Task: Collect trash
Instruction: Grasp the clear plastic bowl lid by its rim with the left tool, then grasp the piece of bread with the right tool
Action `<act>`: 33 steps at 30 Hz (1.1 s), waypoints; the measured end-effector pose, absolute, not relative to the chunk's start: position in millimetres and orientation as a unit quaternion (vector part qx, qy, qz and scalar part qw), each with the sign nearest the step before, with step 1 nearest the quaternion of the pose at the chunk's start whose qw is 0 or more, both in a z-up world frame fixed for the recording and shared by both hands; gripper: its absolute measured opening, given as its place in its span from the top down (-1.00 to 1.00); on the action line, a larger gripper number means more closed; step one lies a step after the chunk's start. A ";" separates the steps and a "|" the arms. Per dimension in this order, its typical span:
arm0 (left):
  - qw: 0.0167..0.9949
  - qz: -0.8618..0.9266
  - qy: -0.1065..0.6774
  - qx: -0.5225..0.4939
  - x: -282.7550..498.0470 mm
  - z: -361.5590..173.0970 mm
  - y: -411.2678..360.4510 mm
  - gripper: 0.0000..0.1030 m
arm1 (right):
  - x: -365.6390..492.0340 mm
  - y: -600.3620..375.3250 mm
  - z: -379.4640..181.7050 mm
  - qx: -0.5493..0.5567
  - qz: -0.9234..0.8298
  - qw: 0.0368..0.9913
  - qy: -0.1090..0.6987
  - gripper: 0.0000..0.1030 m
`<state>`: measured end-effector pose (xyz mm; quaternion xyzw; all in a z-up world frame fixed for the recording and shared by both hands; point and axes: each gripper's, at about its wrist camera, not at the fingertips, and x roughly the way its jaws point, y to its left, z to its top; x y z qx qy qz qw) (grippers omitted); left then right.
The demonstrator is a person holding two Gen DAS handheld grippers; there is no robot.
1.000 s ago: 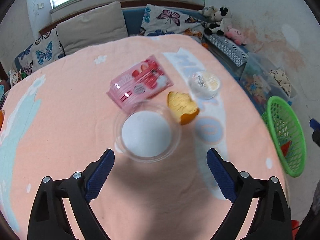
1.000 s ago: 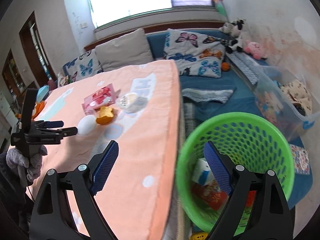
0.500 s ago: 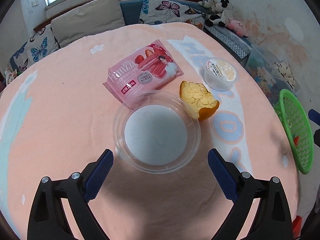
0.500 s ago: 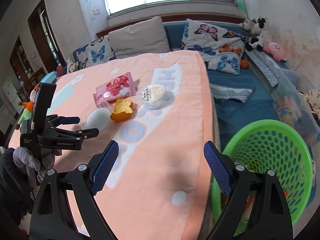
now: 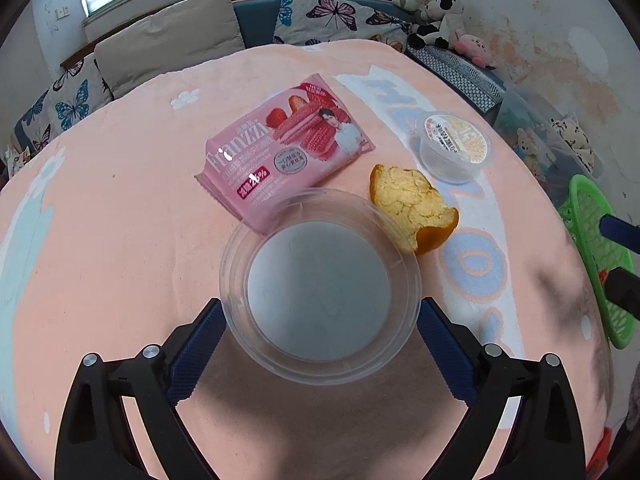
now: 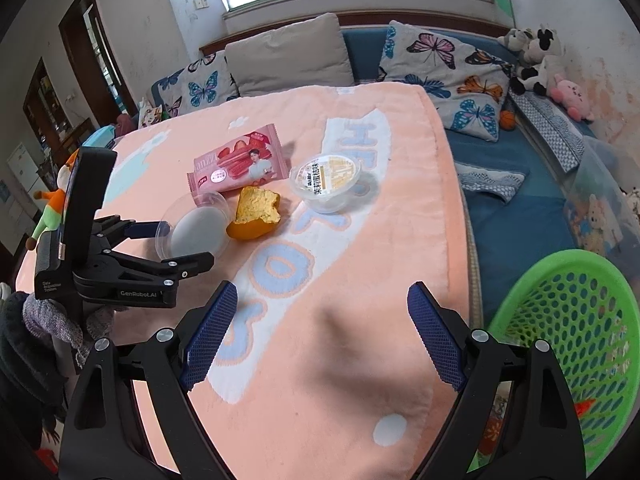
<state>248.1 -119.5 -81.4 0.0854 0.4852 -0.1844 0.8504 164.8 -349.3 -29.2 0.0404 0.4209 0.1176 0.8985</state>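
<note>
While the blanket (image 6: 340, 320) carries four loose pieces of trash, all lie grouped near its middle, toward the far edge, and the basket (image 6: 576, 320) stands off the right edge, below the blanket's level, where items can be dropped in from above. One basket is visible; it already holds some trash at the bottom, too small to identify.

Order by size:

1. Wrapper (image 5: 284, 152): one pink snack packet, lying flat at the far side of the group. Its near corner sits under the rim of the cup.
2. Cup (image 5: 320, 292): one clear plastic cup, mouth facing the left camera, nearest the front edge. It appears to lie on its side.
3. Tub (image 5: 454, 148): one small sealed tub, upright, at the right of the group, apart from the rest.
4. Peel (image 5: 412, 212): one piece of orange peel, touching the cup's right rim and just beside the tub.

Left gripper (image 5: 320, 344): jaws wide, one pad at each side of the cup, close to its rim but not pressing. This placement suits a squeeze across the cup's width. The cup looks thin, so it may flex.

Right gripper (image 6: 320, 336): jaws wide, holding nothing, over the blanket's near right corner next to the basket, likely waiting its turn.
</note>
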 end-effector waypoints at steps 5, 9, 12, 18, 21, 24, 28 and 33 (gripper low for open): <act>0.857 -0.187 0.473 0.087 246.9 -79.1 -118.5 -0.70 | 172.5 -343.9 -33.0 0.038 0.123 0.896 0.426 -0.68; 0.862 -0.186 0.464 0.083 243.6 -73.6 -112.8 -0.69 | 175.8 -336.6 -34.5 0.034 0.131 0.894 0.427 -0.68; 0.867 -0.184 0.457 0.074 239.1 -65.3 -104.3 -0.69 | 180.0 -329.9 -37.1 0.033 0.139 0.891 0.430 -0.68; 0.877 -0.176 0.444 0.055 228.1 -46.6 -81.7 -0.69 | 193.4 -312.6 -43.5 0.029 0.158 0.884 0.438 -0.60; 0.882 -0.173 0.436 0.047 223.1 -36.9 -70.6 -0.68 | 201.9 -302.2 -46.8 0.023 0.166 0.881 0.442 -0.55; 0.886 -0.167 0.431 0.037 219.2 -28.4 -59.0 -0.68 | 213.1 -292.5 -51.8 0.019 0.170 0.878 0.447 -0.48; 0.889 -0.164 0.427 0.031 216.8 -21.2 -50.0 -0.69 | 227.3 -283.5 -59.1 0.020 0.173 0.873 0.455 -0.40; 0.891 -0.163 0.422 0.025 215.4 -18.3 -42.6 -0.69 | 242.9 -273.1 -69.9 0.018 0.168 0.869 0.465 -0.37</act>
